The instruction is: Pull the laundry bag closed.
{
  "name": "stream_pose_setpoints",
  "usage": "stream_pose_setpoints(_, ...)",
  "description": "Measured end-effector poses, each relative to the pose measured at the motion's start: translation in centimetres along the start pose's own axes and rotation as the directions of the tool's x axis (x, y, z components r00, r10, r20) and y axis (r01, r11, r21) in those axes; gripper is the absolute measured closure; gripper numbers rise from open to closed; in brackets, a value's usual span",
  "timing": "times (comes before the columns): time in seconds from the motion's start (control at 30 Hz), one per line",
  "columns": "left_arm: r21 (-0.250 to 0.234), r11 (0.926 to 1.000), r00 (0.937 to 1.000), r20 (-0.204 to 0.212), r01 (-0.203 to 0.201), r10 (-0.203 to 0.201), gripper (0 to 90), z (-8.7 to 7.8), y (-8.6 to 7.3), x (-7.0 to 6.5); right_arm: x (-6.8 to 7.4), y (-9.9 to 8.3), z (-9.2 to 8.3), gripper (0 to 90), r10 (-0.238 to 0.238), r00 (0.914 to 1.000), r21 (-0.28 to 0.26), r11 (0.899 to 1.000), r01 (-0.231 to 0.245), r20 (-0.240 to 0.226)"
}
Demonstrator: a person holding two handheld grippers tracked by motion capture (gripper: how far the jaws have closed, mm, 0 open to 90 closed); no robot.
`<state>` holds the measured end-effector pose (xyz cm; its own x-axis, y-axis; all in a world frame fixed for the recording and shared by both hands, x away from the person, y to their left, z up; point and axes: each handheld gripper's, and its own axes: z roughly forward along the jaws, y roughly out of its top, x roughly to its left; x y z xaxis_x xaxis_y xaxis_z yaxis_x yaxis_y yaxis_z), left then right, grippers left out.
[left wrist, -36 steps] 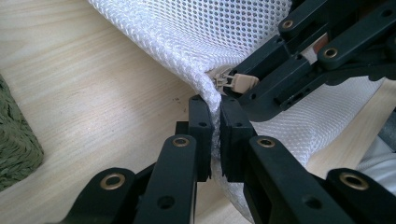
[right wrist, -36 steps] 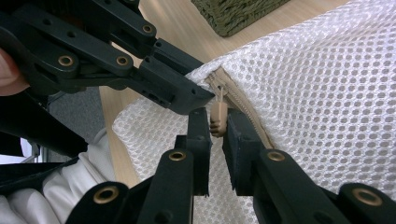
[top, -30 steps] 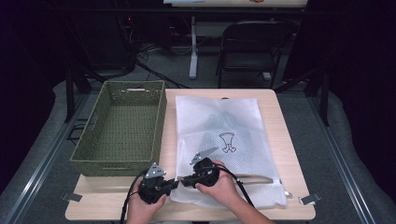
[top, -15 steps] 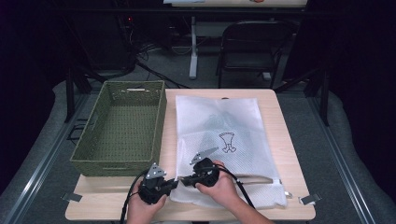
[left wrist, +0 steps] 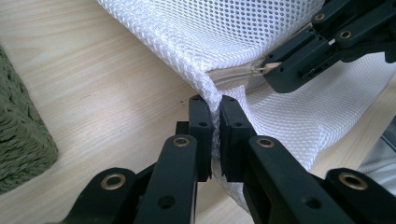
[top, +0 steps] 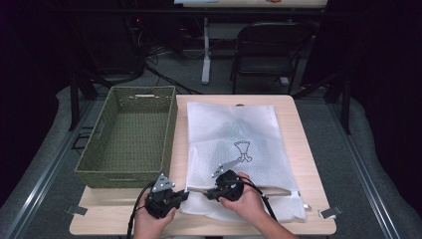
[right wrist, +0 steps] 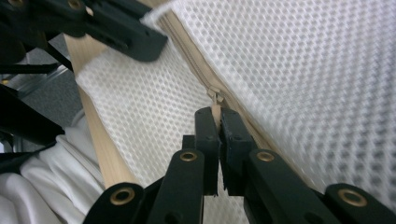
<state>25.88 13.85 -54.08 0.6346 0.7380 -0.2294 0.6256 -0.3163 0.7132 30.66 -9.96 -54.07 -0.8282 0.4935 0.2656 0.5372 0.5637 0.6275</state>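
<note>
High view: white mesh bag [top: 239,149] lay flat on the wooden desk [top: 303,149], right of a green woven basket [top: 130,135]. Both hands sat at the bag's near left corner.

Left gripper view: left gripper [left wrist: 213,116] had its jaws pinched tight on the bag's corner seam. Mesh was soft w/ tiny holes.

Right gripper view: right gripper [right wrist: 215,122] jaws were squeezed shut on the small zip pull [right wrist: 216,100].

Step looked like: start unzipping. Next prob. needs a steady pull along the zip to the right while the left holds firm.
</note>
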Motion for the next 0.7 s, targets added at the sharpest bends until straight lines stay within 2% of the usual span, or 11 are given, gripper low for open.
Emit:
stream_pose_setpoints(0.13, -0.01, 0.9999, 0.9997, 0.023, 0.002, -0.002, 83.5, 0.1, 0.0, 0.2, -0.1, -0.5, -0.2, 87.1, -0.004, 1.0, -0.009, 1.0, 0.004, 0.006)
stream_pose_setpoints(0.3, -0.016, 0.9998, 0.9995, 0.028, 0.014, -0.014, 67.3, 0.7, -0.2, 0.3, 0.1, -0.6, 0.2, 87.1, -0.014, 0.9995, 0.005, 1.0, 0.014, 0.029)
stream_pose_setpoints(0.43, -0.013, 0.9994, 0.9983, 0.049, 0.033, -0.032, 55.7, 1.2, 0.0, 0.6, 0.1, -0.6, 0.3, 87.1, -0.026, 0.9993, 0.003, 1.0, 0.026, 0.027)
stream_pose_setpoints(0.47, -0.011, 0.9989, 0.9976, 0.053, 0.045, -0.044, 54.3, 1.3, 0.0, 0.6, 0.1, -0.6, 0.3, 87.1, -0.026, 0.9993, 0.003, 1.0, 0.026, 0.026)
stream_pose_setpoints(0.7, 0.016, 0.9991, 0.9974, 0.059, 0.04, -0.041, 49.3, 2.4, 0.5, 0.6, 0.1, -0.6, 0.3, 87.0, -0.026, 0.9995, 0.0, 1.0, 0.026, 0.019)
